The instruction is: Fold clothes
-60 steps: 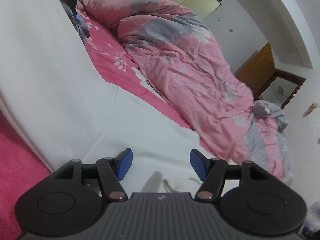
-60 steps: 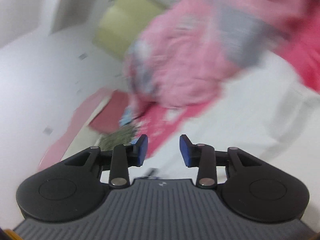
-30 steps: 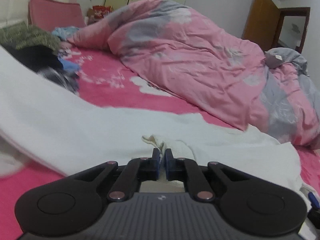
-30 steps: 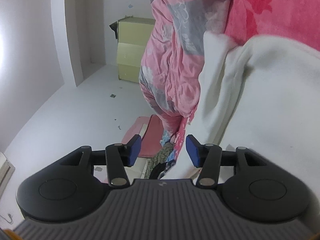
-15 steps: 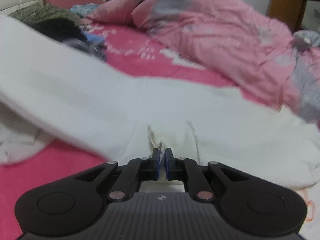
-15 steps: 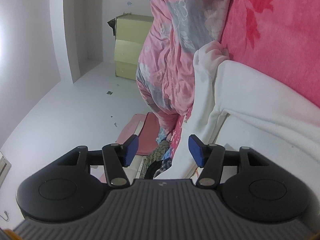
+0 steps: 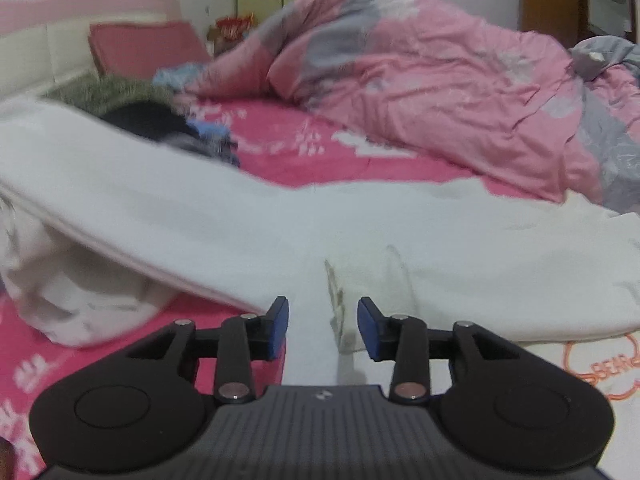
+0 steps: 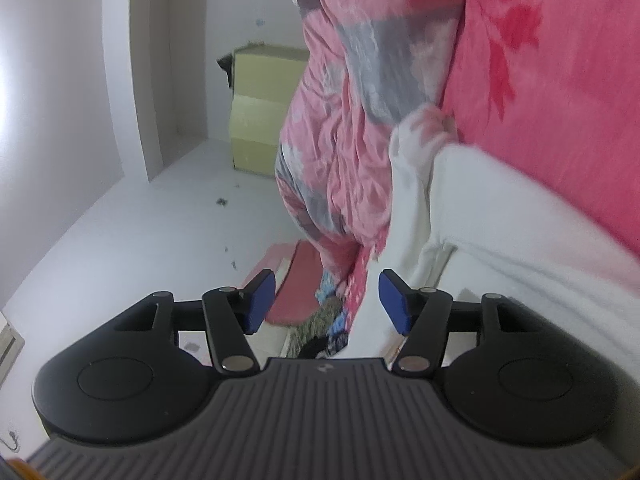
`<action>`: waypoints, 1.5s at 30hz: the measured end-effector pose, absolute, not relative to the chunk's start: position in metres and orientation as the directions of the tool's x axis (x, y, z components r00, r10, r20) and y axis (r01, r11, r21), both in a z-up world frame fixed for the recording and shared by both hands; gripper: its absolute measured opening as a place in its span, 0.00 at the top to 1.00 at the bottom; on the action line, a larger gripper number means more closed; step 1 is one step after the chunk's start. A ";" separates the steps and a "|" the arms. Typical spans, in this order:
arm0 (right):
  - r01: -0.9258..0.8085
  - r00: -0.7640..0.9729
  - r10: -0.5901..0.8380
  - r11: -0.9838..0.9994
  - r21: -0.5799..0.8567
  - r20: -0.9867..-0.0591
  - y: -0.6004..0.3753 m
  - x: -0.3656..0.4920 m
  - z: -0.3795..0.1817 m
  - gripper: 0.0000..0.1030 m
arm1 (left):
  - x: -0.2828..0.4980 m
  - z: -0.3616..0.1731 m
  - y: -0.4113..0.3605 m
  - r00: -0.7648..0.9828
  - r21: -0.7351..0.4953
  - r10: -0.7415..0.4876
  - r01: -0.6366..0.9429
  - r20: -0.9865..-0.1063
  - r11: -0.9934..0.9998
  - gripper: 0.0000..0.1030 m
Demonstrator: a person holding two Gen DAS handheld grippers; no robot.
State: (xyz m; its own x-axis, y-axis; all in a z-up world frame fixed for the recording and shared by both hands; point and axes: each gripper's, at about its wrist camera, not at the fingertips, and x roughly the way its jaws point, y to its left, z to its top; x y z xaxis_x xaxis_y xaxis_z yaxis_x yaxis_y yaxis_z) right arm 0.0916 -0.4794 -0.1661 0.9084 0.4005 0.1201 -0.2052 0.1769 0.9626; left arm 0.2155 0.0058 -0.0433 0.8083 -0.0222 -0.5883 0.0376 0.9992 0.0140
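Left wrist view: our left gripper point(image 7: 323, 327) sits low and level, blue pads spread apart around a seam of the white fleecy garment point(image 7: 280, 224) without pinching it. The garment's spread over the pink floral bedsheet point(image 7: 280, 160). Our right gripper point(image 8: 327, 302) is rolled sideways, wide open, gripping nothing, garment just beside it.

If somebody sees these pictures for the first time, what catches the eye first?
The white garment spreads across the bright pink bed sheet, right before the open left gripper. Behind it, the crumpled pink and grey quilt is heaped along the far side. The right gripper is open too, holding nothing.
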 end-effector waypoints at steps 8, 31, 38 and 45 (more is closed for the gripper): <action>-0.119 0.947 0.320 0.411 0.904 -0.021 -0.486 0.094 -0.112 0.47 | 0.262 0.007 -0.111 0.730 -0.075 -0.358 0.390 -0.583 0.918 0.34; 0.109 0.902 0.251 0.653 0.749 -0.350 -0.480 0.142 -0.140 0.74 | 0.383 -0.060 -0.456 0.472 0.275 -0.191 0.747 -0.861 0.605 0.68; 0.107 0.904 0.251 0.648 0.754 -0.345 -0.480 0.140 -0.141 0.74 | 0.398 -0.049 -0.410 0.459 0.061 -0.328 0.651 -0.826 0.757 0.92; 0.105 0.907 0.251 0.643 0.759 -0.339 -0.481 0.138 -0.141 0.75 | 0.433 -0.030 -0.314 0.488 -0.396 -0.585 0.440 -0.648 0.806 0.93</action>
